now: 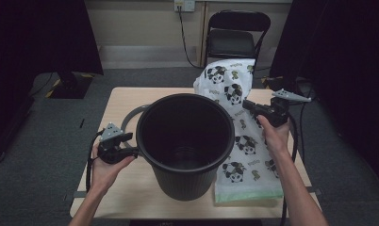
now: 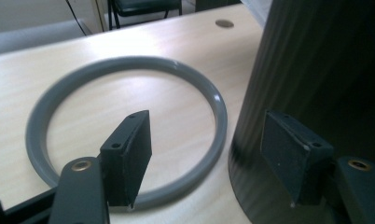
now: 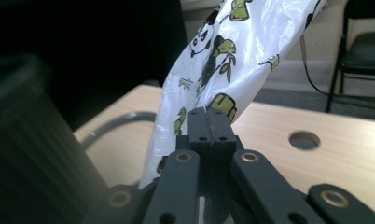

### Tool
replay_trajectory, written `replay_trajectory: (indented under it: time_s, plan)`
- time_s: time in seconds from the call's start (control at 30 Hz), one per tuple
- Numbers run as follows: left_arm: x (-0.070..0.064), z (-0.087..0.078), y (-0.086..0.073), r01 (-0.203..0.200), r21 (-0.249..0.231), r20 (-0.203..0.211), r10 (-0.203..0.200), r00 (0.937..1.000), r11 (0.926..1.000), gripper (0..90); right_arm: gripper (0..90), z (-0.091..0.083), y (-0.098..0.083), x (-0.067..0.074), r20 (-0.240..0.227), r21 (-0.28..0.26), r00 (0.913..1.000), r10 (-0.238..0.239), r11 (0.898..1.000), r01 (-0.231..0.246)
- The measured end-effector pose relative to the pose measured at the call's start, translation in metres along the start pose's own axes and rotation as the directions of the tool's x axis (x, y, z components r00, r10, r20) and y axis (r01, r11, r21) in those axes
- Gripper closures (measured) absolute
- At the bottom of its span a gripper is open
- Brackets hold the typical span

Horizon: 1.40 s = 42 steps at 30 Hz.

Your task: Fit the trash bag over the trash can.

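The light wooden worktop [image 1: 131, 101] carries a large round black plastic bin [image 1: 185, 143], which stands upright near the middle of it with its open mouth up, and this bin is the landmark for all other places here. To the right of the bin lies a white thin plastic bag printed with pandas and green leaves [image 1: 242, 162]; its lower part is flat on the worktop just beside the bin, and its upper part is lifted up behind the right side of the bin. A grey plastic ring [image 2: 129, 70] lies flat on the worktop at the left of the bin, partly behind it, and its edge comes very close to the foot of the bin. The right gripper [image 1: 248, 106] is at the upper right of the bin rim, and its fingers [image 3: 218, 130] are clenched on a fold of the panda bag, which rises from between them. The left gripper [image 1: 131, 149] is at the left side of the bin, near the rim; its fingers [image 2: 129, 149] are apart, one over the grey ring and the other against the ribbed bin wall, with nothing gripped between them.
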<state>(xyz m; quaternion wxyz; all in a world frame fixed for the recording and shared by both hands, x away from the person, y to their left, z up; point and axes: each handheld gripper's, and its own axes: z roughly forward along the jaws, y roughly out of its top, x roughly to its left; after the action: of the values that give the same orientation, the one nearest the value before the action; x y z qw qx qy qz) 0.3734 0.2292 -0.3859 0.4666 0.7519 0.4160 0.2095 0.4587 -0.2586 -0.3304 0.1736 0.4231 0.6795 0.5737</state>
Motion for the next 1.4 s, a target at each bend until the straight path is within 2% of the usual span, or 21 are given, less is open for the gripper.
replay_trajectory:
  time_s: [0.07,0.17,0.27,0.47,0.6,0.67,0.7,0.73,0.8,0.93,1.0,1.03,1.1,1.17,1.27,1.33,1.4]
  plan:
    - [0.003,-0.002,0.007,-0.008,-0.011,-0.013,0.008,0.9999,0.9999,33.6,90.0,-0.003,0.008,0.006,0.006,-0.012,0.9999,-0.016,1.0,0.016]
    - [0.008,-0.007,0.014,0.013,-0.056,-0.012,-0.013,0.9998,0.9983,34.9,90.0,-0.007,0.017,0.017,-0.002,-0.023,0.999,-0.044,0.999,0.044]
    - [0.011,-0.015,0.022,0.041,-0.106,-0.008,-0.042,0.9991,0.9935,35.5,90.0,-0.012,0.021,0.024,-0.033,-0.045,0.9983,-0.049,0.998,0.048]
    - [0.013,-0.031,0.04,0.036,-0.167,-0.013,-0.038,0.9992,0.9853,35.8,90.0,-0.016,0.025,0.036,-0.088,-0.072,0.9945,-0.057,0.996,0.051]
    - [0.009,-0.042,0.051,0.036,-0.219,-0.019,-0.041,0.999,0.9751,35.8,90.0,-0.019,0.031,0.046,-0.117,-0.092,0.9904,-0.073,0.994,0.063]
    - [0.008,-0.048,0.055,0.055,-0.26,-0.053,-0.071,0.996,0.964,35.5,90.0,-0.021,0.033,0.053,-0.13,-0.102,0.9881,-0.082,0.992,0.069]
    - [0.007,-0.05,0.056,0.06,-0.271,-0.062,-0.079,0.9949,0.9607,33.7,90.0,-0.022,0.034,0.056,-0.135,-0.105,0.9869,-0.088,0.992,0.074]
    - [0.007,-0.052,0.057,0.057,-0.274,-0.054,-0.075,0.9957,0.9601,33.5,90.0,-0.023,0.034,0.058,-0.148,-0.109,0.9848,-0.091,0.991,0.075]
    - [0.005,-0.055,0.057,0.072,-0.294,-0.023,-0.082,0.9964,0.9532,33.7,90.0,-0.026,0.033,0.065,-0.173,-0.125,0.9801,-0.097,0.989,0.076]
    - [-0.004,-0.064,0.063,0.06,-0.313,0.0,-0.063,0.998,0.9479,33.7,90.0,-0.03,0.032,0.08,-0.216,-0.131,0.9683,-0.125,0.987,0.099]
    - [-0.015,-0.068,0.067,0.01,-0.315,-0.037,-0.023,0.999,0.9491,33.4,90.0,-0.032,0.033,0.089,-0.231,-0.136,0.9626,-0.141,0.984,0.112]
    - [-0.019,-0.07,0.069,-0.002,-0.322,-0.03,-0.008,0.9995,0.9466,33.1,90.0,-0.032,0.033,0.093,-0.231,-0.143,0.9605,-0.155,0.982,0.124]
    - [-0.025,-0.073,0.072,0.005,-0.332,0.006,-0.004,1.0,0.9434,33.1,90.0,-0.032,0.03,0.099,-0.239,-0.143,0.9566,-0.167,0.98,0.136]
    - [-0.031,-0.075,0.076,-0.01,-0.335,0.019,0.018,0.9997,0.9422,33.1,90.0,-0.032,0.027,0.104,-0.253,-0.136,0.9524,-0.17,0.981,0.139]
    - [-0.039,-0.075,0.08,-0.016,-0.334,0.053,0.036,0.998,0.9425,33.0,90.0,-0.033,0.026,0.11,-0.282,-0.134,0.9437,-0.173,0.981,0.14]
    - [-0.043,-0.074,0.083,-0.012,-0.341,0.079,0.042,0.996,0.94,32.9,90.0,-0.034,0.027,0.116,-0.294,-0.139,0.9377,-0.185,0.979,0.149]
    - [-0.047,-0.073,0.087,-0.026,-0.341,0.083,0.058,0.9949,0.9397,32.9,90.0,-0.035,0.03,0.121,-0.317,-0.144,0.9298,-0.187,0.978,0.148]
